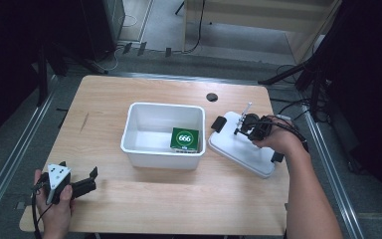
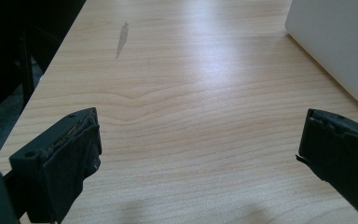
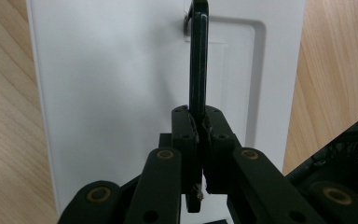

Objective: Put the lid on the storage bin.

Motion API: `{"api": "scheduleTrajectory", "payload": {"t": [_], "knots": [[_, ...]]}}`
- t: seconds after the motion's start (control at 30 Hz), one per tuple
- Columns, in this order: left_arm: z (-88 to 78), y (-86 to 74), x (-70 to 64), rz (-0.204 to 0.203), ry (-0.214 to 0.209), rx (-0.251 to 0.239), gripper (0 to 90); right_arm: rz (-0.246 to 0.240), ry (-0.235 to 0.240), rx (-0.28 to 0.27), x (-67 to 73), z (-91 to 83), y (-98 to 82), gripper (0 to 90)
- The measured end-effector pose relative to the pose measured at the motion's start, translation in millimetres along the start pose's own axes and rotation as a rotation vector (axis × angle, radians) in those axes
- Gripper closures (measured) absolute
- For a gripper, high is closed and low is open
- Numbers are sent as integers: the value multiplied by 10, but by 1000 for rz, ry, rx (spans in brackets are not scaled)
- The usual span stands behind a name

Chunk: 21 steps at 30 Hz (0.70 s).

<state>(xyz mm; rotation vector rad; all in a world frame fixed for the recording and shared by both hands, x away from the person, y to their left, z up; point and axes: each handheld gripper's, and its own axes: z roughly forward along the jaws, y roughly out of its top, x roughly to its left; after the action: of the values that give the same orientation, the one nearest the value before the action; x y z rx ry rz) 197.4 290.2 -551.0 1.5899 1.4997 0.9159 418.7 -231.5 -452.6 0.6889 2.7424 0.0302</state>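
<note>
The white lid (image 1: 242, 143) lies flat on the tabletop (image 1: 129, 199), just right of the white bin (image 1: 163, 133). The right gripper (image 3: 199, 122) has its jaws clenched on the lid's black handle (image 3: 198, 60). The left gripper (image 1: 93, 174) rests at the near left corner, jaws released and wide apart.

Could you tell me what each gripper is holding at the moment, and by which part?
The right gripper is shut on the lid, pinching its upright black handle. The left gripper is open and holds nothing.
</note>
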Motion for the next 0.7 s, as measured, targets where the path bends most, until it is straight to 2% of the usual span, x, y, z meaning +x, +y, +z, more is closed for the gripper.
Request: {"api": "scheduleTrajectory", "payload": {"t": [0.3,0.47,0.7], "knots": [[0,1,-4,0,1,1,0,-28,15,-36,-22,-134,-97,858],[0,1,-5,1,1,0,0,-28,26,-74,-54,-267,-159,858],[0,1,-5,2,1,1,0,-46,17,-97,-98,-473,-208,858]]}}
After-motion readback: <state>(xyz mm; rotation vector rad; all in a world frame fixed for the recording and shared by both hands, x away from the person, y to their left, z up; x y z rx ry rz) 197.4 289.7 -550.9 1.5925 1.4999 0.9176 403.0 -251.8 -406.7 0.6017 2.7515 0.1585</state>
